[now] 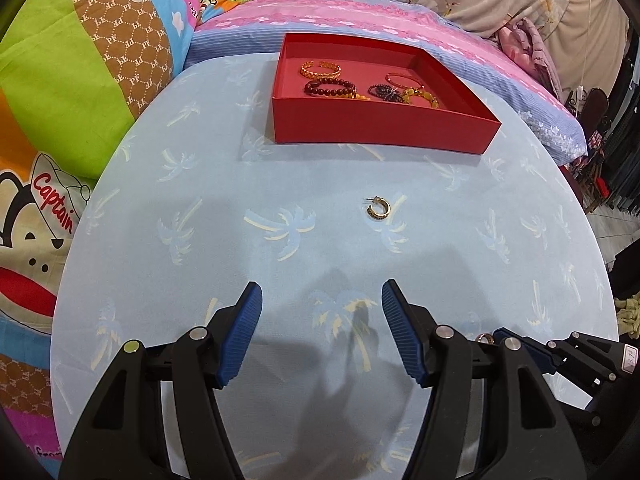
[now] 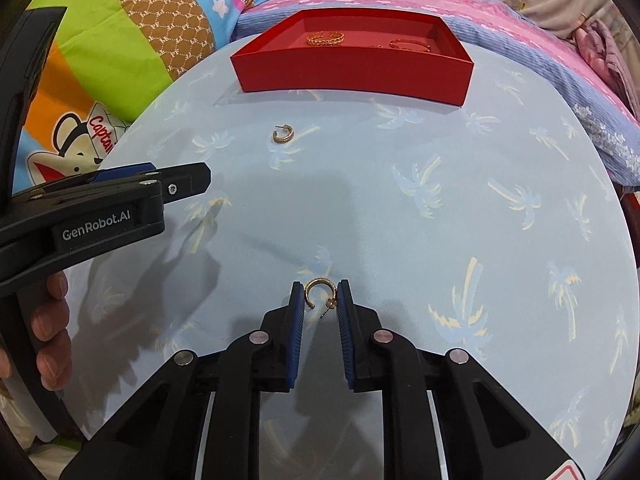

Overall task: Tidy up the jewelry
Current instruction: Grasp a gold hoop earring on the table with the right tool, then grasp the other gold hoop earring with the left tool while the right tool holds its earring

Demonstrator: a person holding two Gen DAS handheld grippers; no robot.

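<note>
A red box (image 1: 384, 126) at the table's far side holds several bracelets (image 1: 330, 89); it also shows in the right wrist view (image 2: 352, 76). A gold hoop earring (image 1: 378, 209) lies loose on the table, also in the right wrist view (image 2: 283, 135). My left gripper (image 1: 322, 308) is open and empty, well short of that earring. My right gripper (image 2: 320, 294) is shut on a second gold hoop earring (image 2: 318, 286), held between its blue pads (image 2: 296, 320). The right gripper shows at the left wrist view's lower right (image 1: 516, 346).
The round table (image 2: 440, 220) has a light blue palm-print cover. Colourful cartoon bedding (image 1: 60, 100) lies to the left and a pink and blue pillow (image 1: 400, 20) behind the box. The left gripper (image 2: 120, 196) enters the right wrist view from the left.
</note>
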